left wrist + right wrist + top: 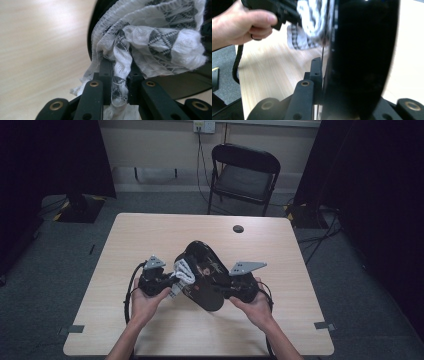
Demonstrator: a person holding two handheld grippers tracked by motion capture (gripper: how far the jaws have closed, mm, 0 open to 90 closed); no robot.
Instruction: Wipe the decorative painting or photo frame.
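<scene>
So the black plate is the thing to go by here: it's held up off the table, tilted on edge, roughly over the near middle of the tabletop. The right gripper is on the plate's right side and has its jaws pinched down on the rim. In the right gripper view the plate stands nearly upright with its edge squeezed between the two black jaws, and the glossy side takes up most of what's ahead. The left gripper sits just off the plate's left edge and its jaws are clamped narrow on a white cloth with a dark check pattern. In the left gripper view you can see the cloth bunched up, with a fold of it pinched between the jaws and the rest pressed against the plate's dark face. The right gripper view also catches the left hand wrapped around its gripper, with the cloth blurry right beside the plate's edge. Both hands come in from the near edge of the table, one on each side of the plate. Behind the plate, past the far edge of the table, there's a black folding chair, and on the tabletop between the plate and the chair there's a small dark round spot.
</scene>
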